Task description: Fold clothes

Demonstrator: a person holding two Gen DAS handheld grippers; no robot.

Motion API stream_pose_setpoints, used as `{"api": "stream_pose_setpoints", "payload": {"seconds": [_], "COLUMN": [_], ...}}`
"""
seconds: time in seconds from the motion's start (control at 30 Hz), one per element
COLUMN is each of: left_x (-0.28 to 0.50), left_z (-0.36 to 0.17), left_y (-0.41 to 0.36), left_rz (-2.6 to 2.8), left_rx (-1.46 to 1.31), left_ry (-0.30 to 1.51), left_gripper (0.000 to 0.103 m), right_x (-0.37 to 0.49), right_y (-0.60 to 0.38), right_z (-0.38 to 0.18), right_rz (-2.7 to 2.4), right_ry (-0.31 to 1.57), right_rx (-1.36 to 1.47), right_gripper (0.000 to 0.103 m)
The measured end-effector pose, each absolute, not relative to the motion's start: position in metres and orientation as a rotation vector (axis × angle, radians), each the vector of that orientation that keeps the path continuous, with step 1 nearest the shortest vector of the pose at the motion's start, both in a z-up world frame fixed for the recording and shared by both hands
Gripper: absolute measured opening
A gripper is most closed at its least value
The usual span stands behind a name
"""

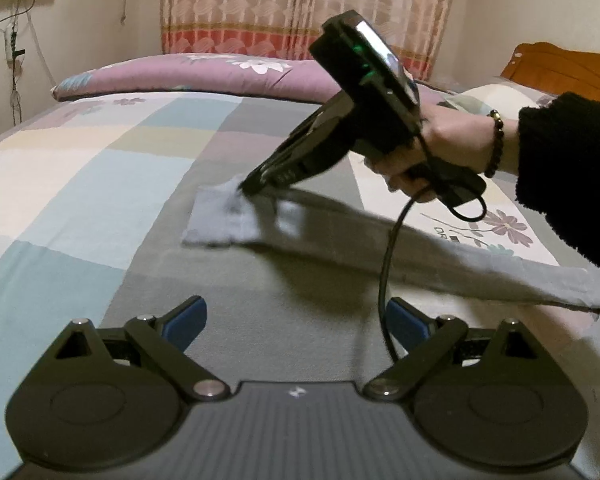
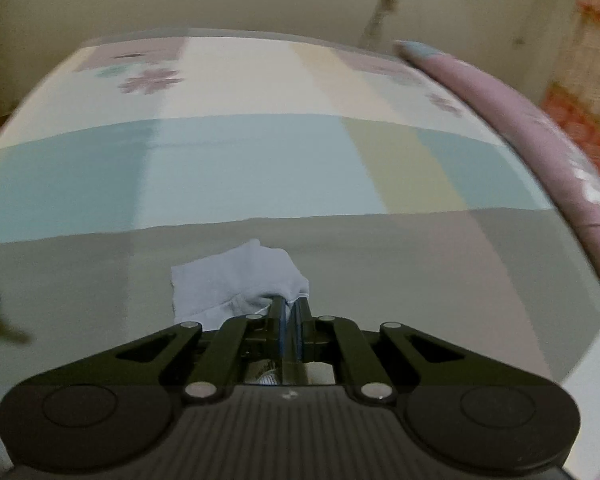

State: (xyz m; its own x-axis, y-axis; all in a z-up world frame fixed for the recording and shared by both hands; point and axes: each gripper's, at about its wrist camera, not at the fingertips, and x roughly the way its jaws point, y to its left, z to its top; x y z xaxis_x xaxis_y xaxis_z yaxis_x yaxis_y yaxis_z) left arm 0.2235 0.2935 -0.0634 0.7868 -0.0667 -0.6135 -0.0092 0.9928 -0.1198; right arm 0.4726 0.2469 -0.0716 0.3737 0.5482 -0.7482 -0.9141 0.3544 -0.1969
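We take the patchwork pastel bedspread point(image 1: 100, 184) as our landmark. On its grey panel lies the long pale grey-blue knit garment point(image 1: 380, 248), stretched from the middle of the bedspread out toward the near right edge, where it runs out of the left wrist view.

Our right tool point(image 2: 287, 302) has its 2 fingers pinched together on the garment's far end, which it holds slightly bunched and lifted off the bedspread. Our left tool point(image 1: 296, 312) hangs over the grey panel with its 2 blue-tipped fingers spread wide, gripping nothing.

We judge that a fold is in hand, with the gripped end being either laid out flat or carried over the rest of the garment; the blur does not settle which. Either way, the next move needs the cloth kept taut and the end set down square, without wrinkles.
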Motion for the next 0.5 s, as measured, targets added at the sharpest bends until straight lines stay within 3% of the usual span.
{"api": "stream_pose_setpoints", "payload": {"seconds": [0.27, 0.33, 0.4, 0.43, 0.47, 0.5], "left_x": [0.224, 0.225, 0.225, 0.225, 0.226, 0.226], "left_z": [-0.064, -0.064, -0.064, -0.064, -0.064, -0.064], "left_y": [0.295, 0.294, 0.294, 0.294, 0.293, 0.293], "left_rz": [-0.025, -0.025, -0.026, -0.026, -0.028, -0.03], "left_rx": [-0.13, -0.132, -0.134, -0.134, -0.133, -0.133], "left_ry": [0.674, 0.675, 0.676, 0.677, 0.678, 0.678], "left_gripper": [0.096, 0.096, 0.096, 0.096, 0.096, 0.096], "right_x": [0.485, 0.475, 0.462, 0.458, 0.456, 0.454], "right_y": [0.248, 0.252, 0.261, 0.265, 0.266, 0.268], "right_z": [-0.071, -0.069, -0.079, -0.086, -0.09, -0.094], "right_rz": [1.071, 1.165, 1.162, 1.146, 1.137, 1.13], "right_ry": [0.685, 0.731, 0.718, 0.72, 0.723, 0.726], "right_rx": [-0.531, -0.555, -0.672, -0.727, -0.741, -0.748], "right_gripper": [0.02, 0.043, 0.045, 0.04, 0.029, 0.005]}}
